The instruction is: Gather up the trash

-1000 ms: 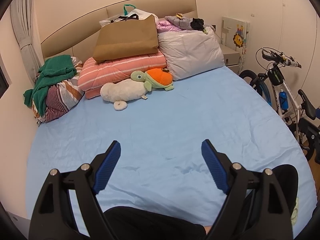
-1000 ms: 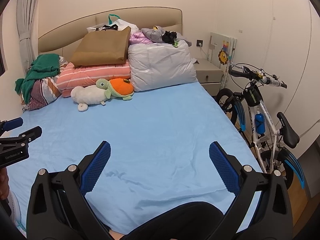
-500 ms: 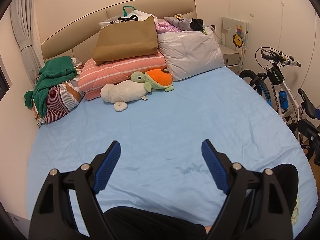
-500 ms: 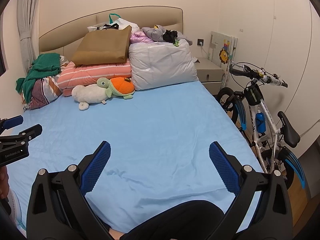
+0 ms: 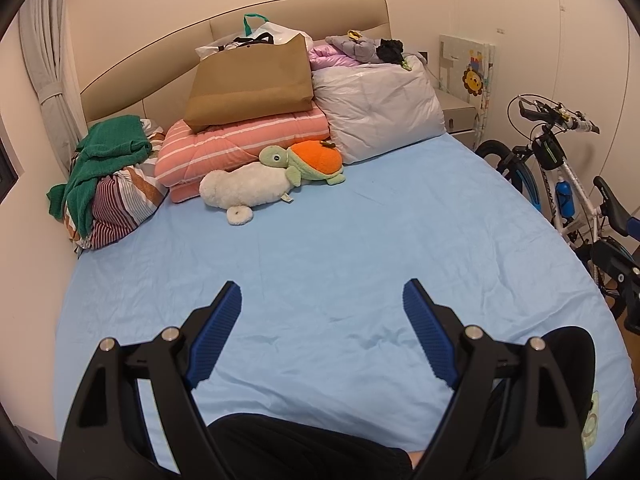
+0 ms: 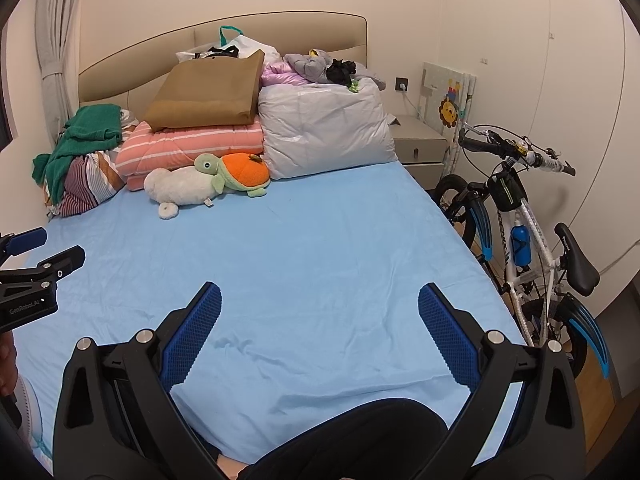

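1. Trash is not plainly visible — small dark and green bits (image 5: pixel 394 50) lie on the grey pillow (image 5: pixel 380 108) at the far end of the bed (image 5: pixel 360 240); what they are cannot be told.
2. Left hand-held gripper (image 5: pixel 322 302) and right hand-held gripper (image 6: pixel 319 300) hover over the near sheet, jaws apart, empty.
3. Any reach would do well to pass right of the plush turtle (image 5: pixel 308 160).

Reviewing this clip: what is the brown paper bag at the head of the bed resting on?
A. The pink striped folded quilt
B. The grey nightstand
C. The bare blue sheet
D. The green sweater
A: the brown paper bag sits on top of the pink striped folded quilt and leans back toward the headboard, as both wrist views show.
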Demonstrator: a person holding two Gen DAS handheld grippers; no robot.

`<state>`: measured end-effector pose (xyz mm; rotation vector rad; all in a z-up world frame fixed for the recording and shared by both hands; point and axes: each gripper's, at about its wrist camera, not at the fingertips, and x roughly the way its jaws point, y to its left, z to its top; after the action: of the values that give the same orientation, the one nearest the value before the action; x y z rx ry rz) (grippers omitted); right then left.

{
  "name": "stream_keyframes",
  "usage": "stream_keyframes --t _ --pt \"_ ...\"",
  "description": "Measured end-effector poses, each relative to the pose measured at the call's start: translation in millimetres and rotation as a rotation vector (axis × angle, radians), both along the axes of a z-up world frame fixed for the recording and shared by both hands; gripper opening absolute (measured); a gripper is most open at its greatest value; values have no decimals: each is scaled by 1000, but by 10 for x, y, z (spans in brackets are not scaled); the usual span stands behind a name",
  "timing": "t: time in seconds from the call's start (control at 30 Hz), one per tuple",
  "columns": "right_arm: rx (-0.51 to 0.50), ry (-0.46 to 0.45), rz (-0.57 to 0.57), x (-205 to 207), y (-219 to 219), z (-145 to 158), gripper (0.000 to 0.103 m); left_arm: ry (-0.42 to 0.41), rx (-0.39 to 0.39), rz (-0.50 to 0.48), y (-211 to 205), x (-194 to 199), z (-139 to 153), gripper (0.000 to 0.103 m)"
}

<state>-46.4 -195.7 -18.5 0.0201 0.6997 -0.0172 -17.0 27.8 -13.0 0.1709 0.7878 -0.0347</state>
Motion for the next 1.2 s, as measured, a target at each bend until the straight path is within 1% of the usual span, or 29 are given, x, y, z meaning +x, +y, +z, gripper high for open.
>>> stream_keyframes --t 0.9,0.97,1.1,1.2 --pt "3 -3 6 11 -3 -3 95 -5 -4 -15 20 -68 -8 83" --pt "6 -7 8 -2 5 6 95 -5 -13 -26 22 -70 -8 83" --pt "9 -13 8 -12 -3 20 95 -2 -58 -51 35 -69 3 83" --pt "11 -17 9 -5 -38 33 95 -13 -64 -44 41 -64 14 88"
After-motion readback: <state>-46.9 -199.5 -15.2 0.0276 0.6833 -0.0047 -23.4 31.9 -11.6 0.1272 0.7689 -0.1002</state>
